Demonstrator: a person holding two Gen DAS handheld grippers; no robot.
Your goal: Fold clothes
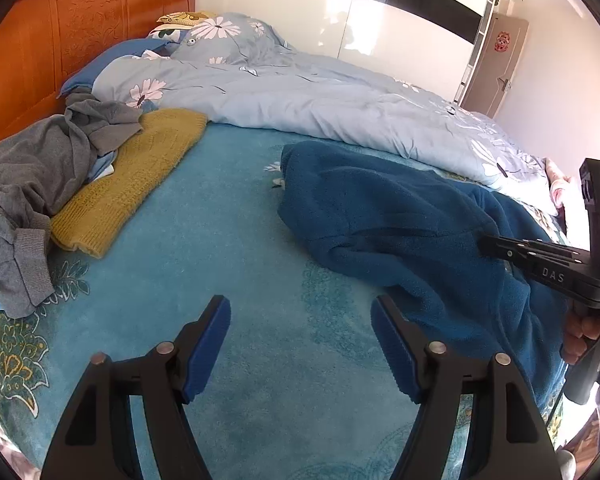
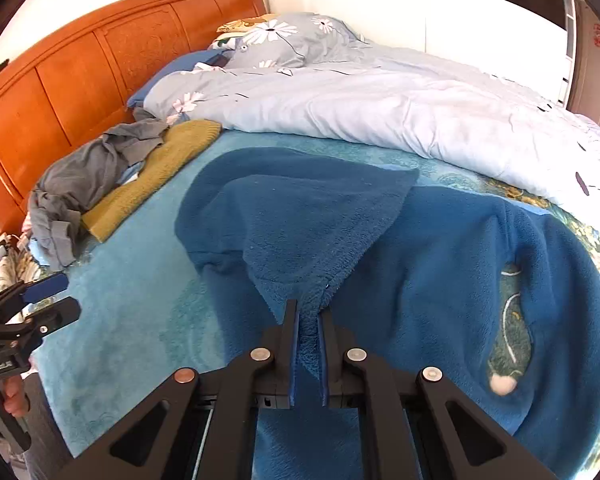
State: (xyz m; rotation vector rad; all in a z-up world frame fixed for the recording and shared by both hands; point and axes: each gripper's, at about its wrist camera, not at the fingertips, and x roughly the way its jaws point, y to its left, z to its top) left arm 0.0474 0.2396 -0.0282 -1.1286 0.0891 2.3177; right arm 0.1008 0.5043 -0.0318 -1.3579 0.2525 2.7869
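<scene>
While the right gripper (image 2: 309, 316) has its jaws pinched on a bunched edge of the blue fleece (image 2: 440, 248), lifting a flap over the garment's body as if for a fold, the left gripper (image 1: 300, 344) hangs wide-jawed and empty over the bed (image 1: 228, 240). The fleece lies mid-bed, toward the near edge; the grey garment (image 1: 32, 172) and mustard sweater (image 1: 132, 184) sit by the headboard (image 1: 80, 28).

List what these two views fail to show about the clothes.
- Fleece: near edge cut off by the frame bottom and the right gripper in the right wrist view.
- Grey garment: crumpled, type unclear in both views.
- Yellow knit: partly under the grey garment.
- Pink item: cut off behind the right gripper, left wrist view.
</scene>
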